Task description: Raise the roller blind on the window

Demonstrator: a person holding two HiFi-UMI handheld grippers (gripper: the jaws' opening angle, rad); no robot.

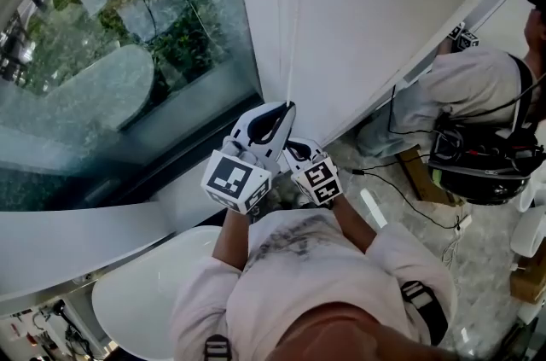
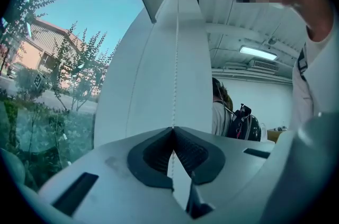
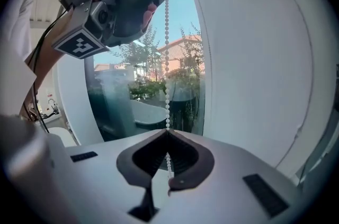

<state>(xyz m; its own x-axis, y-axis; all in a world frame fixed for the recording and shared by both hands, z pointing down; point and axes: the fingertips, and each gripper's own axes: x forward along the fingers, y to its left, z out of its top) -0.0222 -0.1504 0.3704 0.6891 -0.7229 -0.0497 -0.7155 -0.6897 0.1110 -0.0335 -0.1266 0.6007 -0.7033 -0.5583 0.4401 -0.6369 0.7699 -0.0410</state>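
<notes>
Left gripper (image 2: 172,128) and right gripper (image 3: 167,132) both pinch bead chain (image 3: 167,85), left higher | best: pull straight down, alternating grips, never freeing both

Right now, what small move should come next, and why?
Probably open the right tool and regrip above the left tool: both are shut on the bead chain, the right close beneath the left, leaving little room to pull.
</notes>
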